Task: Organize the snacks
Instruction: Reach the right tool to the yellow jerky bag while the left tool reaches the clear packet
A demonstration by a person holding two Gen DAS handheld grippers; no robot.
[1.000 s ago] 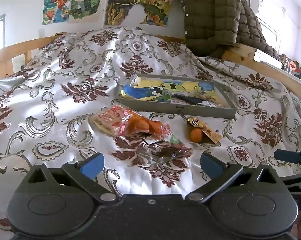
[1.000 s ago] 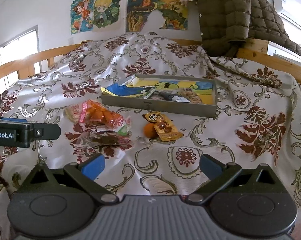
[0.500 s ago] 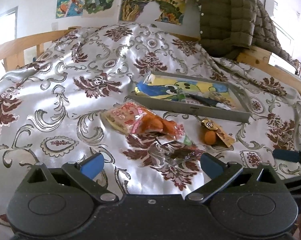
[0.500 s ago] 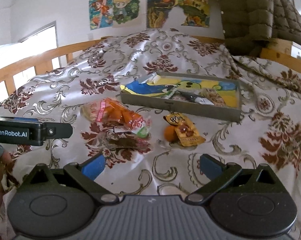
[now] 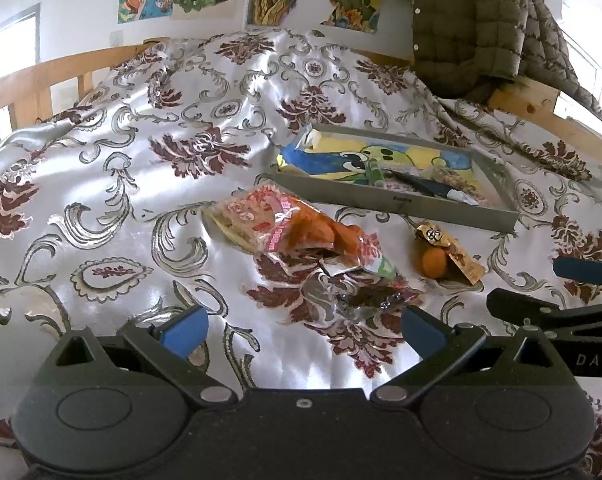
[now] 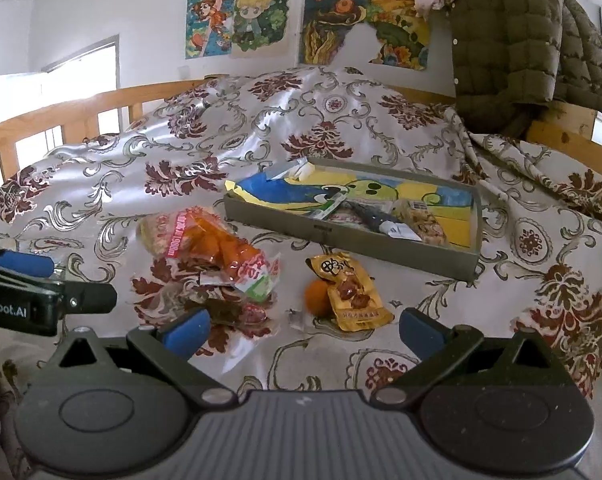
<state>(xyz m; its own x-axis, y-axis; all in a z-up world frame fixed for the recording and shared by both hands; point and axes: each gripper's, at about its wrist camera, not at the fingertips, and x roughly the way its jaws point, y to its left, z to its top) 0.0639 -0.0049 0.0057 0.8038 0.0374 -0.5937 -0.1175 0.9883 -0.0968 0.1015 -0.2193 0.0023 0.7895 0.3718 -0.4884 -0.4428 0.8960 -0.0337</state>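
On the slippery satin bedspread (image 5: 149, 168), snacks lie at the tray's (image 6: 341, 236) seven o'clock. Both tools, left tool (image 5: 303, 326) and right tool (image 6: 303, 330), gape wide and empty; crinkly packets could slide away when pinched.

1. A white wall (image 6: 121, 8) rose behind the bed.
2. Colourful cartoon posters (image 6: 237, 20) hung on that wall, some overlapping.
3. The bed carried a shiny white bedspread (image 5: 101, 168) with maroon floral and grey scroll patterns.
4. A wooden bed rail (image 6: 81, 108) ran along the left and far edges.
5. An olive quilted jacket (image 6: 509, 40) hung over the frame at the upper right.
6. Daylight came through a window (image 6: 85, 64) on the left, glaring on the fabric.
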